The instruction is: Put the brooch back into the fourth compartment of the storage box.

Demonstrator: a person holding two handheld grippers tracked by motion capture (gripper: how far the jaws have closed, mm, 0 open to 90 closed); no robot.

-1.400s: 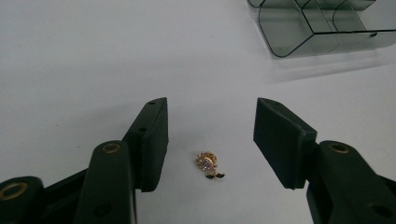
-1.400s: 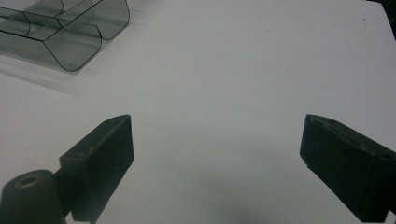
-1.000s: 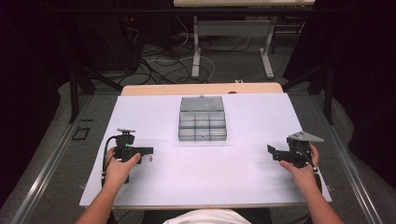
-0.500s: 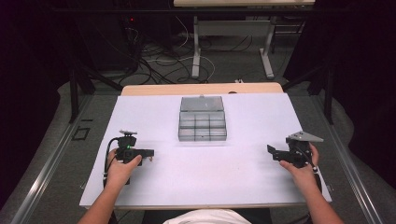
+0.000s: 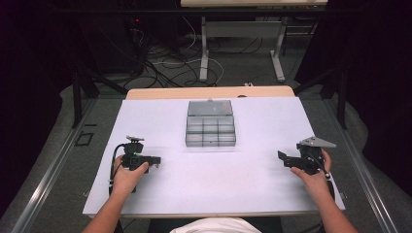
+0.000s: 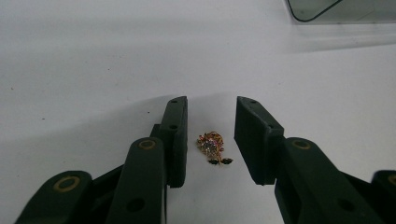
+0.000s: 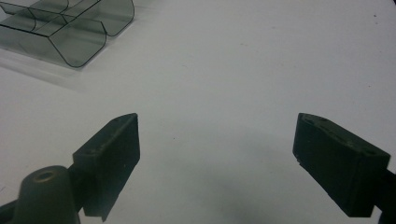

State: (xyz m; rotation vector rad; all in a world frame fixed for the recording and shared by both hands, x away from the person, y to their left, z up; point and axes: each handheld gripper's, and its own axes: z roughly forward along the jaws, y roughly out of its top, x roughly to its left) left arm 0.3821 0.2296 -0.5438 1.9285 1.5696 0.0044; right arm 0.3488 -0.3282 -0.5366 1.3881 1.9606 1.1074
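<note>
Since 1.0 s ago: no visible shift in the high view; both hands & grippers sit where they were, box unmoved.
L gripper: left gripper [image 5: 154, 160] low over the white table cover [image 5: 252, 184], near the L front part of the table; jaws part-spread, straddling a small gold brooch [image 6: 212, 147] w/ pink & dark stones (lying flat on the cover, touching neither jaw as far as I can tell).
R gripper: right gripper [image 5: 283, 158] near the R edge, jaws spread wide, nothing between them.
Box: clear compartment organizer box [image 5: 210, 131], lid open, at table centre, well apart from both grippers; corner of it in the left gripper view [image 6: 327, 9].
Step (judgement): L poised for the pinch, not yet closed.
Meaning: static hold = aligned; next move calls for closing on the brooch, then carrying it to a box compartment.
Risk: brooch is small & flat, could slip or skid out.
</note>
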